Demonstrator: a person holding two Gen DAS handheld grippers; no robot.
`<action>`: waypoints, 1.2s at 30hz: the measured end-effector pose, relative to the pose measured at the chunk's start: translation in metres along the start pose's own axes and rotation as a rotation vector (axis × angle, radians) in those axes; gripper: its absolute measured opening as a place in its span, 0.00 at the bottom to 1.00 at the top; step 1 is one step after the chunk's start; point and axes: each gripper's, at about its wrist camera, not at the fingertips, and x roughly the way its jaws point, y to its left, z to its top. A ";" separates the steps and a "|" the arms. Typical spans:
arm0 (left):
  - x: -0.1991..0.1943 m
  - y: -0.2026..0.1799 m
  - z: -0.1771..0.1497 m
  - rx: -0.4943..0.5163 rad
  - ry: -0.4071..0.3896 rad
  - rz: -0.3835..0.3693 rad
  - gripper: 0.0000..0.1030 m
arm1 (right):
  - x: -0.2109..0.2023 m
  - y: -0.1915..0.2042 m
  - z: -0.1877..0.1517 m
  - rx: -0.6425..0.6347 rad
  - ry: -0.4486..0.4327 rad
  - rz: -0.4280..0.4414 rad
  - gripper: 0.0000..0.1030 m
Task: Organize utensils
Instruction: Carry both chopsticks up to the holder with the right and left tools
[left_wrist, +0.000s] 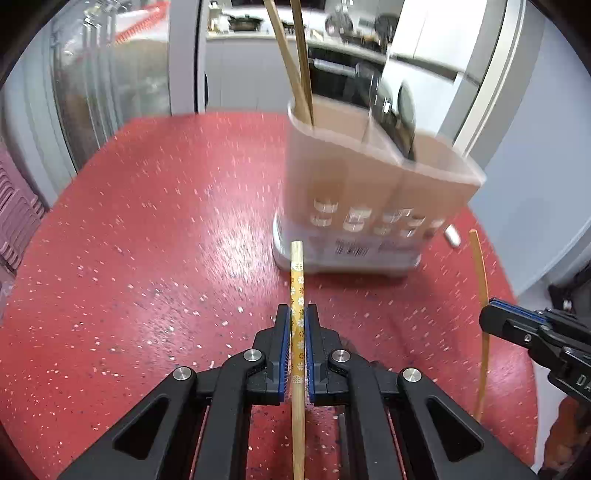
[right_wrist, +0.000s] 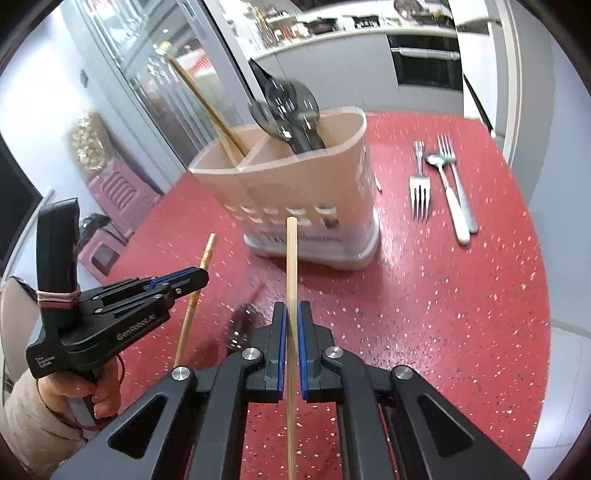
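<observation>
A beige utensil caddy (left_wrist: 373, 184) with three compartments stands on the red speckled table (left_wrist: 147, 240). It holds two wooden chopsticks (left_wrist: 299, 62) in one end compartment and dark spoons (right_wrist: 291, 110) in the other. My left gripper (left_wrist: 297, 314) is shut on a flower-patterned chopstick (left_wrist: 296, 280) that points at the caddy's base. My right gripper (right_wrist: 291, 314) is shut on a plain wooden chopstick (right_wrist: 291, 258), also in front of the caddy (right_wrist: 295, 184). The left gripper (right_wrist: 199, 275) shows at the left of the right wrist view.
Two forks (right_wrist: 420, 192) and a spoon (right_wrist: 447, 195) lie on the table (right_wrist: 443, 314) right of the caddy. A dark spoon (right_wrist: 240, 328) lies just left of my right gripper. Pink stools (right_wrist: 118, 195) stand beyond the table's left edge.
</observation>
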 end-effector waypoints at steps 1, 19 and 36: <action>-0.009 0.000 0.001 -0.007 -0.024 -0.007 0.31 | -0.005 0.004 0.001 -0.007 -0.016 0.004 0.06; -0.125 -0.004 0.045 -0.041 -0.309 -0.126 0.31 | -0.083 0.038 0.065 -0.080 -0.263 0.068 0.06; -0.163 -0.028 0.136 0.031 -0.474 -0.099 0.31 | -0.103 0.049 0.164 -0.151 -0.418 -0.019 0.06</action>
